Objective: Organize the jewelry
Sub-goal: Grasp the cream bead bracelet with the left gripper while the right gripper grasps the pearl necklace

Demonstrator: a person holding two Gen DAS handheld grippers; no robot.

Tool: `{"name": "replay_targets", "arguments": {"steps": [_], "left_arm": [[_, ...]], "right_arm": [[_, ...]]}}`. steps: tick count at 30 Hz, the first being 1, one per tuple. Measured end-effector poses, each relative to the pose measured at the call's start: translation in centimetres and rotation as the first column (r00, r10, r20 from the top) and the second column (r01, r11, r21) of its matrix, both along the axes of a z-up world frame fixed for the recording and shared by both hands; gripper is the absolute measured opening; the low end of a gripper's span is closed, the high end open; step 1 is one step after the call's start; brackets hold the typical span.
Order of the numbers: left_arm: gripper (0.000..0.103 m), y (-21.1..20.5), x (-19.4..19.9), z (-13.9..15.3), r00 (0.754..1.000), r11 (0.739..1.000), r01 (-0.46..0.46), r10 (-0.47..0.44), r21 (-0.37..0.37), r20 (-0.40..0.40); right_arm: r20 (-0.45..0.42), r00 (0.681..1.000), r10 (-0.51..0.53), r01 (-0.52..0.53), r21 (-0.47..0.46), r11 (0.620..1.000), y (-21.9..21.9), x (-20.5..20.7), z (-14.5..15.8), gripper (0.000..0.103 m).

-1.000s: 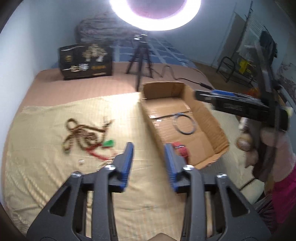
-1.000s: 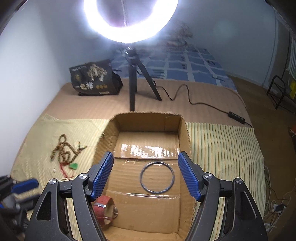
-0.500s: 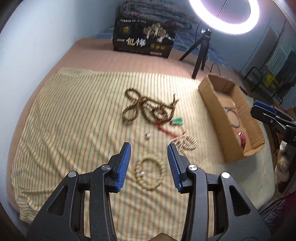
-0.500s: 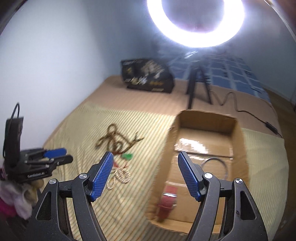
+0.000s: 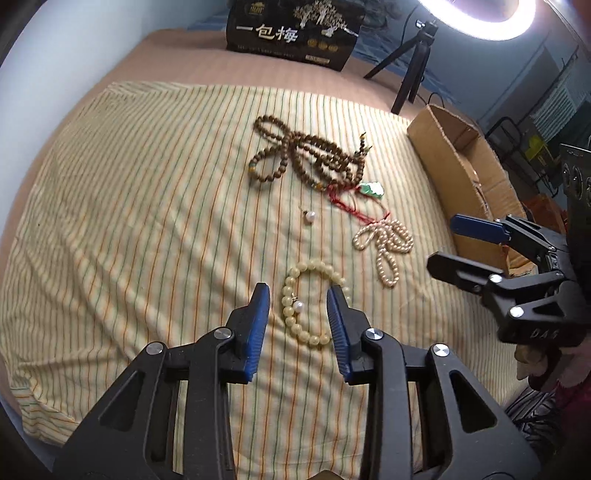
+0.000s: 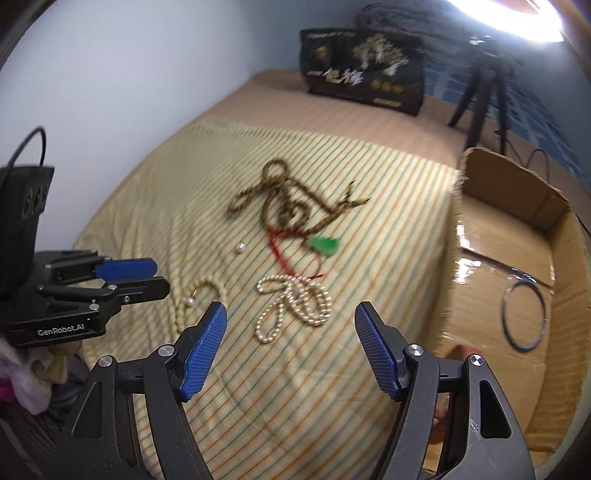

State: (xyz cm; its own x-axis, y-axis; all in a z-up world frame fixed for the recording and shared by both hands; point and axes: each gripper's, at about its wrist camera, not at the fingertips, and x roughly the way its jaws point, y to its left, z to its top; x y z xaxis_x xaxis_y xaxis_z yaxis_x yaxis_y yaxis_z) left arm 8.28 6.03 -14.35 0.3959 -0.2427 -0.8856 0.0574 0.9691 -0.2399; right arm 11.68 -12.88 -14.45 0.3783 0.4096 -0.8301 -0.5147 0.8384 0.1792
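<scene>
While both jaws gape empty, the left gripper (image 5: 298, 295) has closed in over the cream bead bracelet (image 5: 312, 302).

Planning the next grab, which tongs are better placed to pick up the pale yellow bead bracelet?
Left. The left tongs are open with the bracelet between their fingers; the right tongs point at the pearl strand instead.

Pale blue wall (image 6: 129, 74), glowing ring light (image 5: 480, 22) on tripod (image 5: 410, 62).
</scene>
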Motion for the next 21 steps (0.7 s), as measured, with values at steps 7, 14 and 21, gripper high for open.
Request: {"name": "replay_targets", "arguments": {"steps": [7,14,21], "left_arm": [[0.025,-0.3,1.7,-1.8,0.999,1.0,0.023,-0.022,0.015,-0.042],[0.024,-1.4,3.0,-3.3,0.996,0.997,0.066,-0.063,0.05,-0.068],[0.014,-1.9,3.5,-4.0,0.995,0.993,0.077,-0.071,0.089,-0.072]], "right_arm": [[0.002,1.0,0.022,-0.022,-0.071,0.997,1.4,0.4,-1.6,0.068],[-0.005,0.999,0.04,-0.04,-0.085,0.996,1.9,0.7,-2.1,0.064],[-0.024,0.999,0.044,-0.047,-0.101,0.994,3.0,1.4,-3.1,0.061]]}}
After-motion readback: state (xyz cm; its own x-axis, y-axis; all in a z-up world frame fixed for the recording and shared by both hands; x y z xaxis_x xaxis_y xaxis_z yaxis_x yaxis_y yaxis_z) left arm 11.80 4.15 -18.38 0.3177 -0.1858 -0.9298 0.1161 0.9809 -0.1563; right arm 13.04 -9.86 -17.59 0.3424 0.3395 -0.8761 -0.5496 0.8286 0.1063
